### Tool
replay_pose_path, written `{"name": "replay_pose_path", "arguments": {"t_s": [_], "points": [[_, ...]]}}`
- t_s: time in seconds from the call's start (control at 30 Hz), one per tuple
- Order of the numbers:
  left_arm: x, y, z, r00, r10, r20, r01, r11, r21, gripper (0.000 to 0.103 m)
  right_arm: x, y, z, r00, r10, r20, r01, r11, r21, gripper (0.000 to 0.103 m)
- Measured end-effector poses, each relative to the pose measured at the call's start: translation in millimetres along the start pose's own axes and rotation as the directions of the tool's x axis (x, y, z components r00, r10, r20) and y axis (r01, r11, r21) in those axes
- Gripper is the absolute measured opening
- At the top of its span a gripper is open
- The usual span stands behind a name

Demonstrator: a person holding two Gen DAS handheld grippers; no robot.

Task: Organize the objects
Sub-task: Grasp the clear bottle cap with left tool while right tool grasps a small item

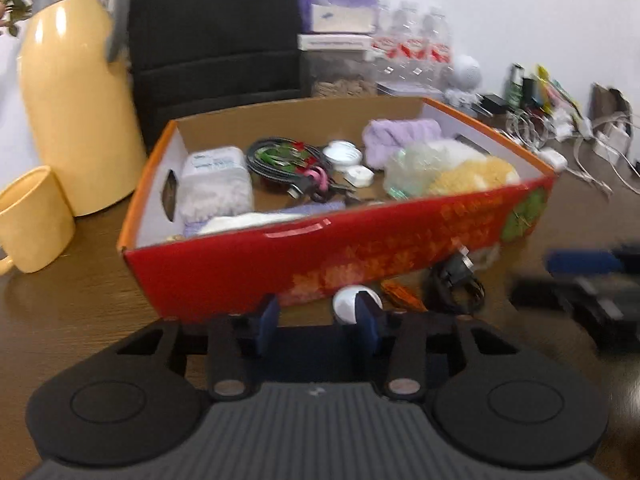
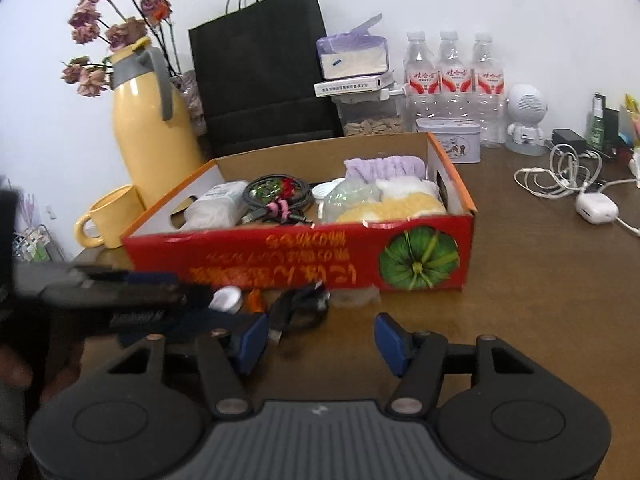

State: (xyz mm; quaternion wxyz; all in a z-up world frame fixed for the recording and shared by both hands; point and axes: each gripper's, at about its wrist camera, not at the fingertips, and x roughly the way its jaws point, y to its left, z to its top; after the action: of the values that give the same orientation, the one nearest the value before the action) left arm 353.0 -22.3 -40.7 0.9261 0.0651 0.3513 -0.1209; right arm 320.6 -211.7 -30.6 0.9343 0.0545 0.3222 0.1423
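Note:
A red and orange cardboard box (image 1: pixel 248 272) (image 2: pixel 320 260) stands on the brown table, holding cables, tissue packs, towels and small white tins. In front of it lie a small white round tin (image 1: pixel 348 304) (image 2: pixel 228 298), an orange packet (image 1: pixel 402 296) and a black charger with cable (image 1: pixel 454 284) (image 2: pixel 300 308). My left gripper (image 1: pixel 318 318) is open, low before the box, its right finger beside the white tin. My right gripper (image 2: pixel 320 340) is open and empty over bare table, just right of the charger. The left gripper shows blurred in the right wrist view (image 2: pixel 132 292).
A yellow jug (image 1: pixel 76 100) (image 2: pixel 152 132) and yellow mug (image 1: pixel 32 220) (image 2: pixel 108 216) stand left of the box. A black bag (image 2: pixel 260 68), water bottles (image 2: pixel 452 80), a tin (image 2: pixel 452 140) and white cables with a charger (image 2: pixel 592 204) lie behind and right.

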Motion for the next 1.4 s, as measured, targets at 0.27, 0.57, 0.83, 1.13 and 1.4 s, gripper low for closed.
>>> {"name": "replay_pose_path", "arguments": {"t_s": [0.27,0.57,0.83,1.13,1.4], "points": [[9,-6,5,0.998,-0.056,-0.034,0.059,0.994,0.088,0.059,40,-2,6,0.999,-0.036,-0.013,0.034,0.994,-0.099,0.057],[20,-15,4,0.996,-0.085,-0.030,0.087,0.994,0.072,0.029,50,-13,6,0.999,-0.039,-0.022,0.038,0.998,-0.055,0.000],[-50,-19,-8,0.993,-0.034,0.116,0.032,0.999,0.018,0.029,13,1,-5,0.995,-0.075,0.059,0.080,0.992,-0.094,0.001],[-169,-27,-69,0.984,-0.103,0.146,0.127,0.979,-0.162,0.029,-142,29,-34,0.976,0.040,0.215,-0.020,0.996,-0.093,0.001],[-214,-35,-83,0.980,-0.064,0.189,0.093,0.985,-0.148,0.029,-193,44,-45,0.963,0.014,0.269,0.027,0.989,-0.147,0.001]]}}
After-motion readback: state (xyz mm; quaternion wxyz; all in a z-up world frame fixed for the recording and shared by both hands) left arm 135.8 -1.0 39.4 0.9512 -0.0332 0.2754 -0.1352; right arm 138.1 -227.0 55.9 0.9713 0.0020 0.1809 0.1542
